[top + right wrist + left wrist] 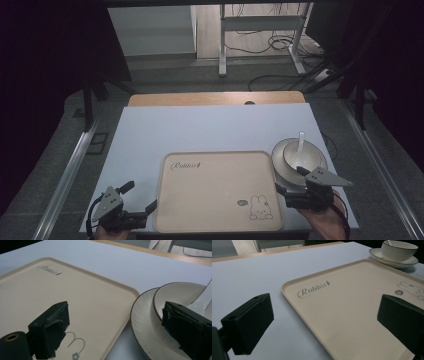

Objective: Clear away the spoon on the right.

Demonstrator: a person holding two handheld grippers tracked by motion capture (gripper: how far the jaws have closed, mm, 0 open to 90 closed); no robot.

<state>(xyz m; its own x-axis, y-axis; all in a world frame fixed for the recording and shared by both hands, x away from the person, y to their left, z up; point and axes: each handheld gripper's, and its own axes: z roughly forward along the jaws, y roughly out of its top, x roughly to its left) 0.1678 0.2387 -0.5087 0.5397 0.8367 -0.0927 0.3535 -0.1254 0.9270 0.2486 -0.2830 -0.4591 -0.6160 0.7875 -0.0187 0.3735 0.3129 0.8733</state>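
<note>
At near left of table [200, 125]: left tongs [138, 196] released, jaws spread wide, parked just beside tray [215, 200]; leave idle. Centre: tray, shallow beige plastic, rounded corners, raised lip, matte face, printed rabbit and script, nothing on it. Right, just beside tray: plate [278, 170], glazed white ceramic, dark rim line, fine radial ribs. On it, bowl [305, 156], same glaze, steep wall. Inside, white spoon [301, 141], handle leaning up. Right tongs [291, 179] released, gripping nothing, one jaw over tray edge, other over plate and bowl. Probable next grasp: centre jaws on plate rim, close squarely, squeeze firmly against likely slippery glaze, lift level to keep bowl and spoon seated.
</note>
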